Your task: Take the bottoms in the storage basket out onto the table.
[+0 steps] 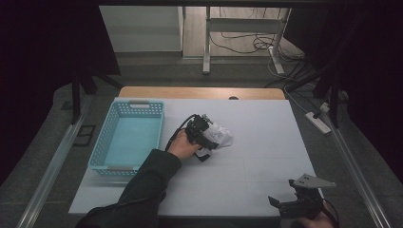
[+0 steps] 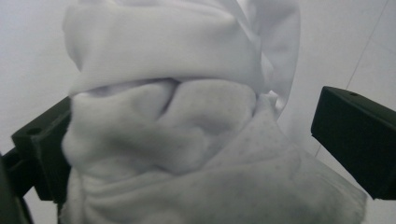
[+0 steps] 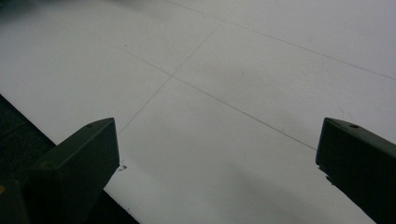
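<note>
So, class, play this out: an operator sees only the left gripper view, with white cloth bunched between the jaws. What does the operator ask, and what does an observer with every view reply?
Operator: Is there anywhere nearby to put this cloth?
Observer: Yes, a light blue basket sits on the table's left side, empty.
Operator: Where is the other gripper?
Observer: The right gripper is at the table's near right corner, far from the white cloth.
Operator: Does it hold anything?
Observer: No, its jaws stand wide apart over bare white tabletop.
</note>
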A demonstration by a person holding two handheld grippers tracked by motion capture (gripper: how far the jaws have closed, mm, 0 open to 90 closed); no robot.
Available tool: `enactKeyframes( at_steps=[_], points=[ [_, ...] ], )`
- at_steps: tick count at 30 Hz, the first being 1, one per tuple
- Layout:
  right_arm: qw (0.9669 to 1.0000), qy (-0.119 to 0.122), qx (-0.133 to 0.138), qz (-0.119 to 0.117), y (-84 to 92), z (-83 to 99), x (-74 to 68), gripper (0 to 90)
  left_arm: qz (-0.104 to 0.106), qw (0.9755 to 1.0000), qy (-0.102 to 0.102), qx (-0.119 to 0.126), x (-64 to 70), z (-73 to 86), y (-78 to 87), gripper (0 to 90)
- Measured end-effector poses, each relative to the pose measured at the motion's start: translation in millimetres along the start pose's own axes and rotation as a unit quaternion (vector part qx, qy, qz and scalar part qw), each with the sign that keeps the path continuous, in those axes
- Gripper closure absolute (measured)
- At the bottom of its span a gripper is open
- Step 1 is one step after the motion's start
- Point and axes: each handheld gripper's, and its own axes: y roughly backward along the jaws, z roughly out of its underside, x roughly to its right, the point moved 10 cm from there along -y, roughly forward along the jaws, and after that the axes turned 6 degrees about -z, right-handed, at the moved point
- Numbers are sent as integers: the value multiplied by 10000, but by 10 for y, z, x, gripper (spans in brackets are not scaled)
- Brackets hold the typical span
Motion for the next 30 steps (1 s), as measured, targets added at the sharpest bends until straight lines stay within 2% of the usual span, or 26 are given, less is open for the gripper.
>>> enactKeyframes(
  at_steps=[7, 14, 30],
  points=[
    [10000, 32, -8, -10, -5, -1, -10, 0, -36, 9998, -20, 188, -25, -35, 76, 0],
    [10000, 36, -2, 3, 1, -1, -7, 0, -97, 9997, -41, 222, -24, -56, 114, 0],
    [10000, 45, -8, 2, -3, -1, -10, 0, 53, 9990, -13, 437, 45, -119, 206, 0]
  ],
)
